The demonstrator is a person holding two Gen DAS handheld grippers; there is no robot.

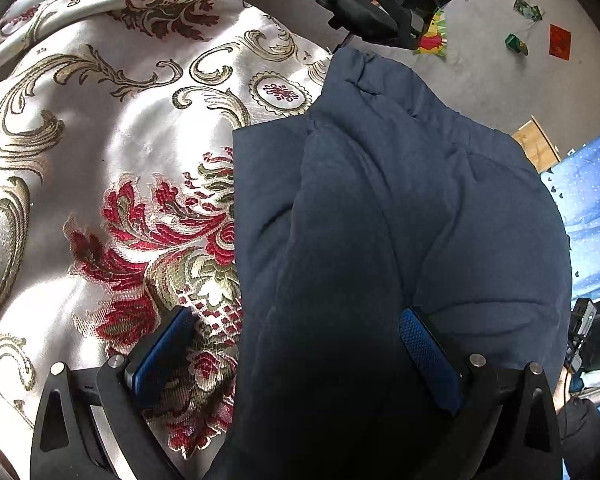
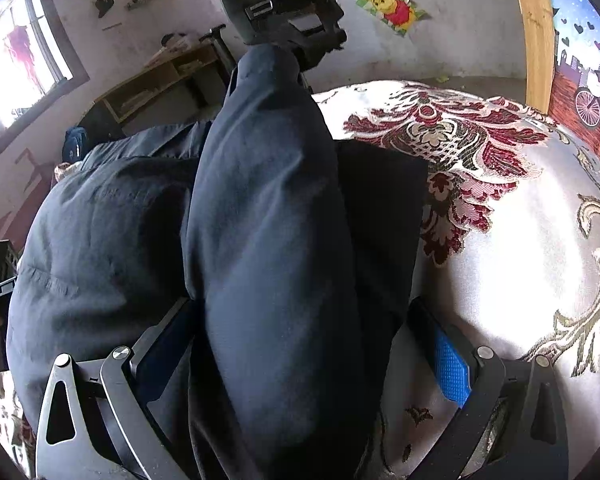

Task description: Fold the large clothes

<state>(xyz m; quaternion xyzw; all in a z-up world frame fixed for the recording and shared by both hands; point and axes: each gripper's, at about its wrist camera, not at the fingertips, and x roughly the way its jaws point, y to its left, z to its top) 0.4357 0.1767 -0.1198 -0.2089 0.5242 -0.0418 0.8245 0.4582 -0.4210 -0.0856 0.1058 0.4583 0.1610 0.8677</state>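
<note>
Risk: the thick navy garment (image 1: 380,220) could spring back out of its fold or slide on the glossy patterned cover (image 1: 100,128), since padded cloth resists creasing and neither tool grips it.
Garment: dark blue, puffy and quilted-looking, doubled into a long roll with soft ridges.
Place: on the floral-covered bed, one end reaching toward the office chair (image 2: 284,4).
Left hand-held gripper (image 1: 296,340): jaws wide apart, straddling the garment's edge, clamping nothing.
Right hand-held gripper (image 2: 312,344): jaws spread around the raised fold, not pinching it.
</note>
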